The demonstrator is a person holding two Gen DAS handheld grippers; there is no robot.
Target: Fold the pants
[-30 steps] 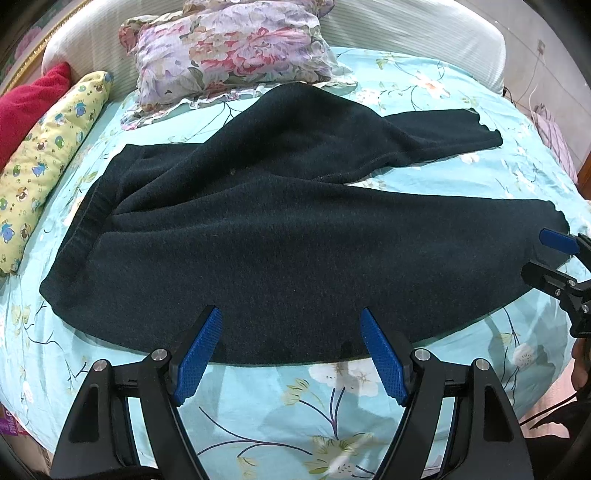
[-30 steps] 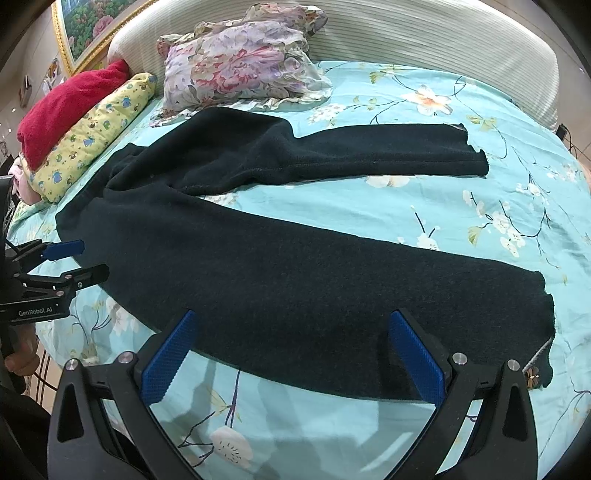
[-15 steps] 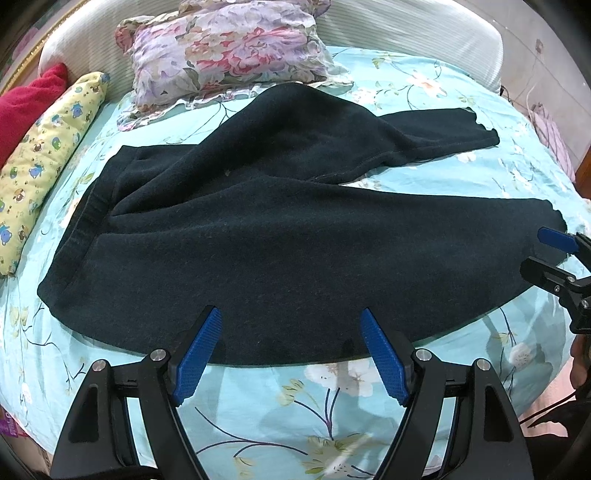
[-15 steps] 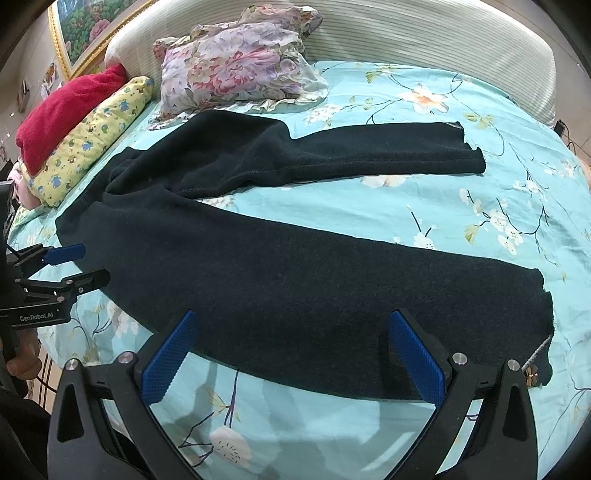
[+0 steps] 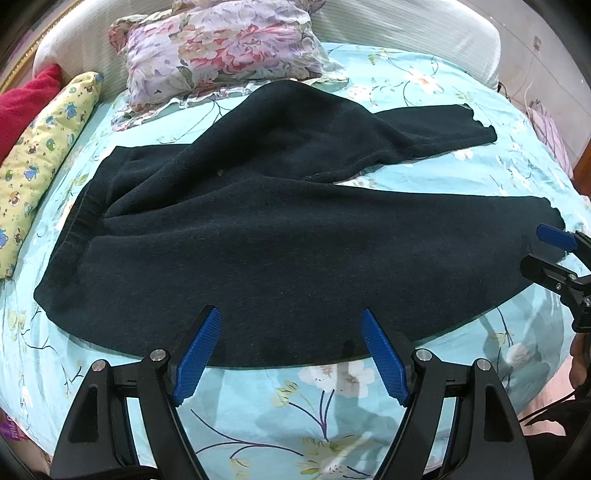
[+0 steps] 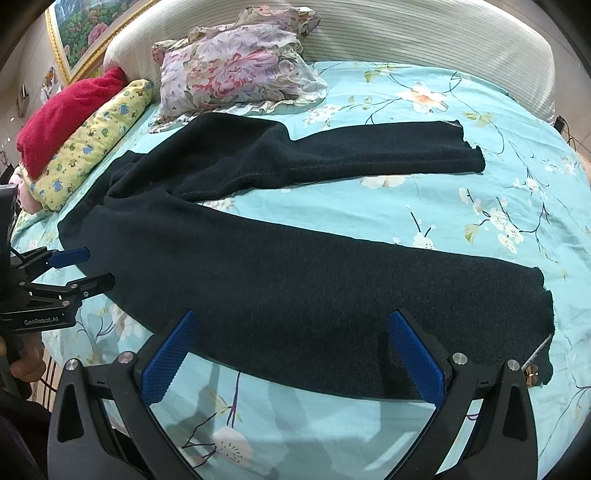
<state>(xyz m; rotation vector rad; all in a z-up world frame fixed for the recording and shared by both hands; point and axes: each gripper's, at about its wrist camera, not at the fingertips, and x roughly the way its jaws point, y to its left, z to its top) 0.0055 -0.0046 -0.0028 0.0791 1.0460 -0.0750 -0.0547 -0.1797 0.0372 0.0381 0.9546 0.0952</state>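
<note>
Dark navy fleece pants (image 5: 280,236) lie spread on the bed, waistband at the left, two legs splayed to the right; they also show in the right wrist view (image 6: 295,280). My left gripper (image 5: 291,332) is open and empty, hovering over the near edge of the near leg by the seat. My right gripper (image 6: 291,339) is open and empty over the near leg's lower half, close to its cuff (image 6: 539,317). Each gripper shows at the edge of the other's view: the right one (image 5: 546,251), the left one (image 6: 81,266).
The bed has a turquoise floral sheet (image 5: 332,413). A floral pillow (image 5: 221,51) lies at the head, a yellow bolster (image 5: 40,155) and a red cushion (image 6: 66,110) at the left. The padded headboard (image 6: 406,33) curves behind. The bed edge drops away near me.
Both grippers have crept slightly forward toward the pants; the view shifted a little. The pants have not moved and the jaws stay open.
</note>
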